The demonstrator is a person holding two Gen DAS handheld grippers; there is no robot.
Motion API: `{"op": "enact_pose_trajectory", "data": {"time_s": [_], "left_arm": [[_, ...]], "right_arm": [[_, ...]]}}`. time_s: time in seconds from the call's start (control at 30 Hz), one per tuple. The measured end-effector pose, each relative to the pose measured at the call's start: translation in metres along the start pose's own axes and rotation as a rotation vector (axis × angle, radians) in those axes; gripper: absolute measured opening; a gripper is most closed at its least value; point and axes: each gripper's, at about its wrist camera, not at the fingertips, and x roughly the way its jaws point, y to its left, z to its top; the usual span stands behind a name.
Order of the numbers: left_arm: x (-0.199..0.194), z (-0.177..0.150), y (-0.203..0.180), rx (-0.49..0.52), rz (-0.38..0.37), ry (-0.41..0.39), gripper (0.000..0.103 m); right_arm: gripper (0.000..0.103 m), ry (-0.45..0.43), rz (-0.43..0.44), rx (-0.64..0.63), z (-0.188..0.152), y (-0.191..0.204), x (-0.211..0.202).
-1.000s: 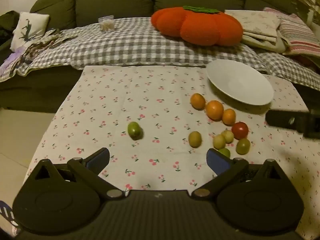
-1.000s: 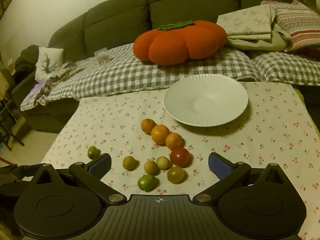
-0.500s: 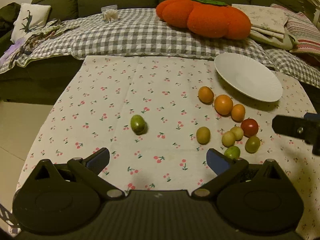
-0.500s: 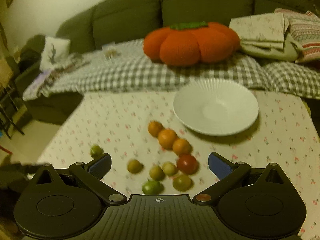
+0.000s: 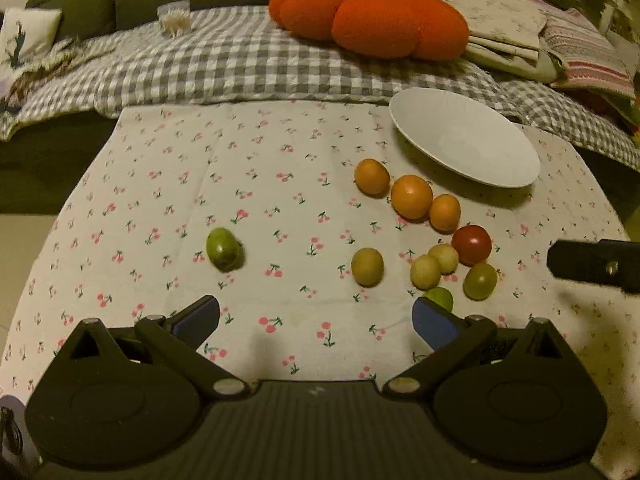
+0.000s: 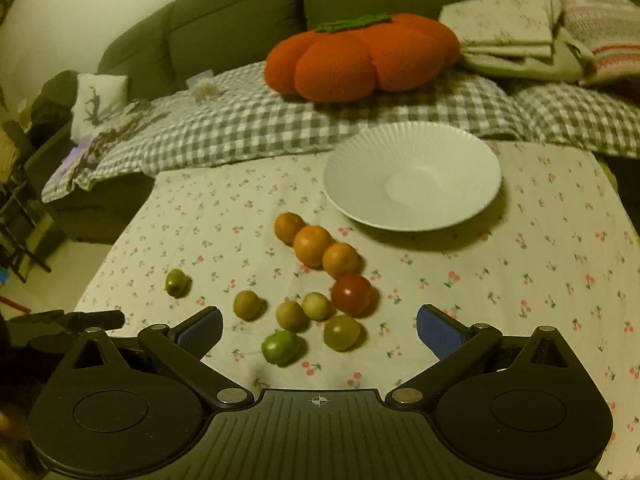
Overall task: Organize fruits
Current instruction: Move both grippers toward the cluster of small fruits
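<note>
**Risk note: round fruit loose on cloth, nothing grasped**

Left gripper (image 5: 316,314): blue-padded fingers (image 5: 198,314) spread wide, empty, above the cherry-print cloth-covered surface (image 5: 280,160). Right gripper (image 6: 318,326): fingers likewise spread, empty, over the fruit cluster.

The bright green round fruit (image 6: 281,347) lies nearest, with an olive-green fruit (image 6: 341,332) just beside it. A lone green oval fruit (image 5: 223,249) sits well apart. The white ribbed plate (image 6: 472,152) holds nothing.

Likely hazards: a closing finger nudges a neighbouring fruit and sets it rolling; a pad snags the cloth.
</note>
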Motion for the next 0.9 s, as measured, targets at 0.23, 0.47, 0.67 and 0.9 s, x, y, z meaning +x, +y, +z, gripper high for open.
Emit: {"op": "enact_pose_trajectory", "data": {"time_s": [0.23,0.47,0.67,0.9], "left_arm": [[0.015,-0.01,-0.023,0.057,-0.108,0.031,0.094],[0.031,-0.012,-0.035,0.076,-0.158,0.028,0.078],[0.041,-0.014,-0.049,0.111,-0.154,0.023,0.07],[0.046,-0.016,-0.055,0.143,-0.158,0.009,0.056]], "right_arm": [[0.102,0.028,-0.009,0.06,-0.003,-0.014,0.011],[0.086,0.04,-0.026,0.079,-0.004,-0.02,0.019],[0.079,0.042,-0.037,0.082,-0.004,-0.023,0.022],[0.079,0.054,-0.054,0.072,-0.005,-0.022,0.028]]}}
